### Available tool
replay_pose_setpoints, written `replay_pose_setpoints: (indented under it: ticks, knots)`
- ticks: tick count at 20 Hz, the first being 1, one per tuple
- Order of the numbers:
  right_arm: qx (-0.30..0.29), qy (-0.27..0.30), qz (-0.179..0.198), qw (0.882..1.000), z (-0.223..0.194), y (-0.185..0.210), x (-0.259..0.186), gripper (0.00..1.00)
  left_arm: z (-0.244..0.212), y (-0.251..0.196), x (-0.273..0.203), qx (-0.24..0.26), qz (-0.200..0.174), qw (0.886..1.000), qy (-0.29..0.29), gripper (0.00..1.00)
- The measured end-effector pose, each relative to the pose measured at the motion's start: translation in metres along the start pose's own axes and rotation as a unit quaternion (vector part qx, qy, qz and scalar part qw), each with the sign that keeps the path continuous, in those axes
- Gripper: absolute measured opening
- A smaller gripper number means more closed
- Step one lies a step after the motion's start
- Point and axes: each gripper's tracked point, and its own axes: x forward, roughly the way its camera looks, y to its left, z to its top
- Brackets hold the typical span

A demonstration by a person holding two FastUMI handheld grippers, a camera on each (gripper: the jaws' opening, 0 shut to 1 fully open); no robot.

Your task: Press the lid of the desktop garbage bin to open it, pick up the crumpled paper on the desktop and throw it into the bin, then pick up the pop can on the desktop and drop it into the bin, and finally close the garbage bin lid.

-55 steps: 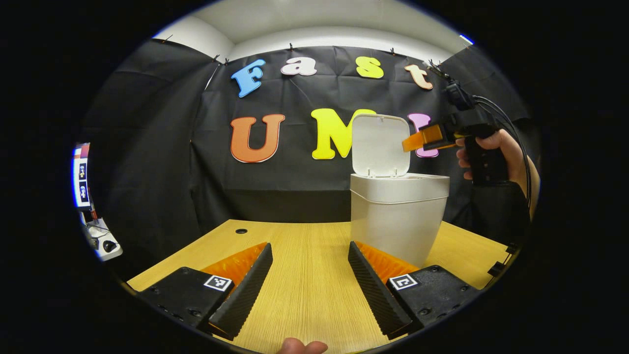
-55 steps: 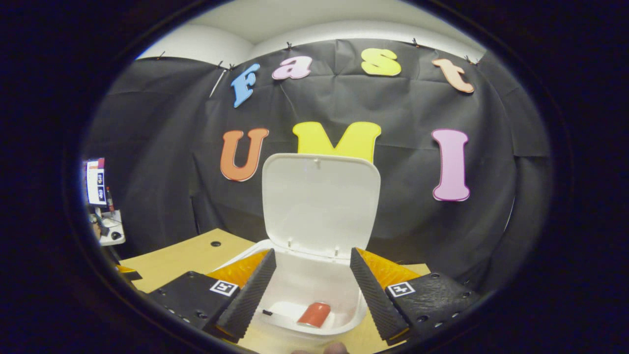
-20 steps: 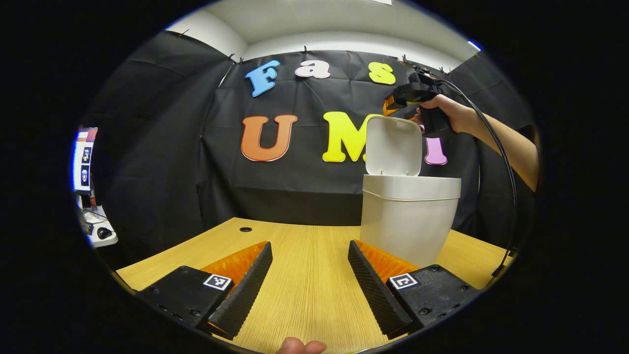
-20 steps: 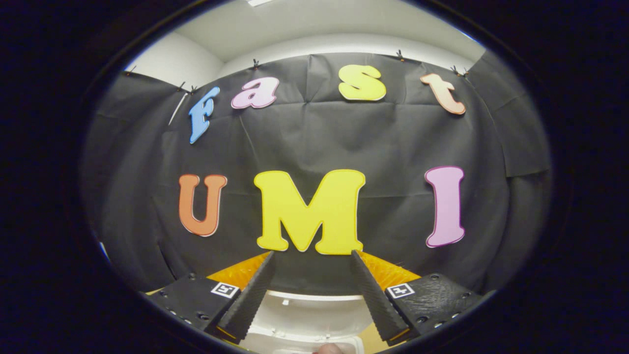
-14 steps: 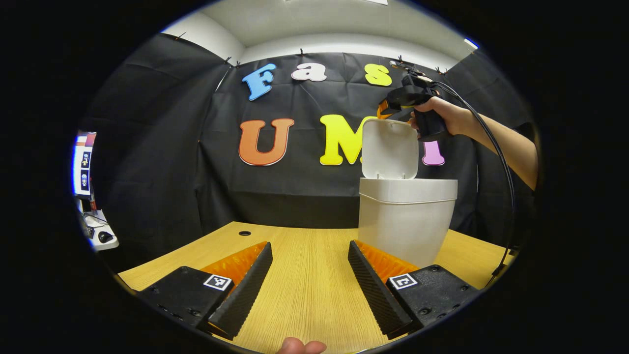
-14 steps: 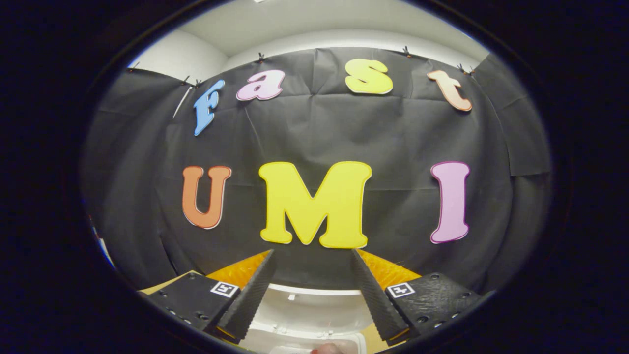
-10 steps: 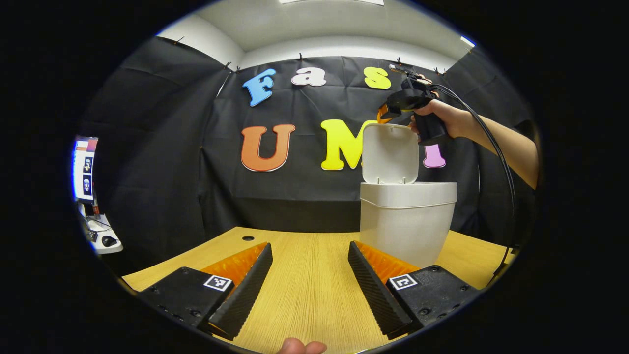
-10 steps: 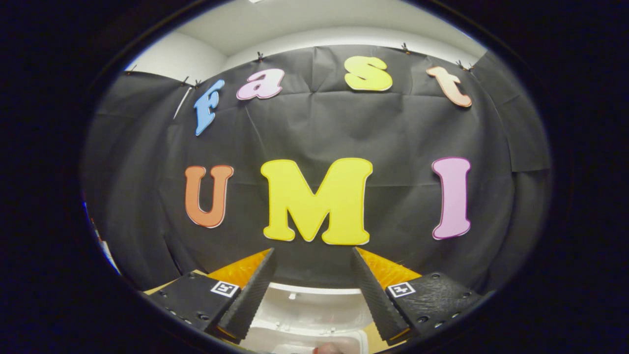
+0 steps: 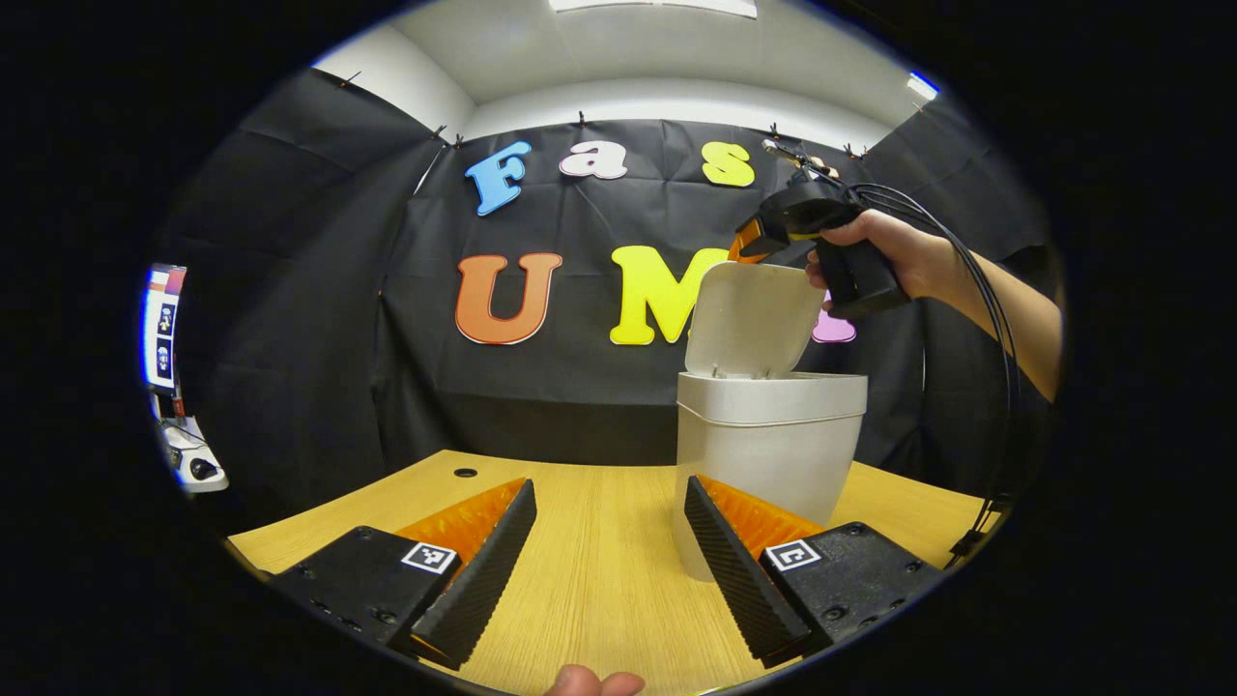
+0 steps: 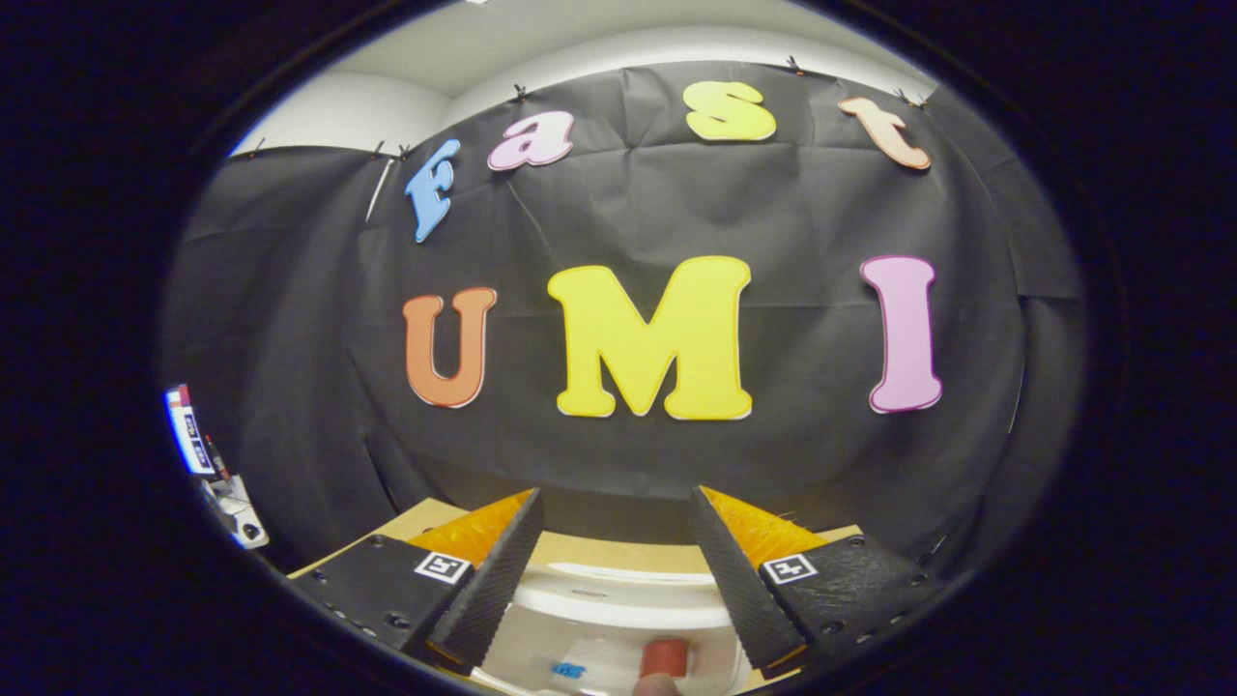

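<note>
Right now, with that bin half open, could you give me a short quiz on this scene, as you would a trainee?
1. Short answer: which tool, the left tool or the right tool, is up at the top edge of the lid?
2. True or false: the lid lies fully shut on the bin.
3. Multiple choice: where is the red pop can? A) in the left tool. B) inside the bin. C) in the right tool.

Key: 1) The right tool. 2) False: the lid stands tilted, partway open. 3) B.
</note>
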Motion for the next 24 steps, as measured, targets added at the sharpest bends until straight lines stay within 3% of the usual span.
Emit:
replay_pose_setpoints:
  ticks: [13, 14, 15, 24]
  knots:
    - [0.012, 0.041, 0.02, 0.999, -0.102, -0.005, -0.048, 0.95, -0.009, -0.049, 0.006, 0.01, -0.035, 0.999, 0.012, 1.0]
    - [0.012, 0.041, 0.019, 0.999, -0.106, -0.005, -0.048, 0.92, -0.01, -0.05, 0.005, 0.012, -0.036, 0.999, 0.012, 1.0]
    - [0.011, 0.04, 0.019, 0.999, -0.11, -0.005, -0.049, 0.96, -0.01, -0.052, 0.004, 0.014, -0.037, 0.999, 0.012, 1.0]
    - [-0.008, 0.013, 0.001, 1.0, -0.13, -0.005, -0.052, 0.98, -0.017, -0.06, 0.003, 0.015, -0.043, 0.999, 0.021, 1.0]
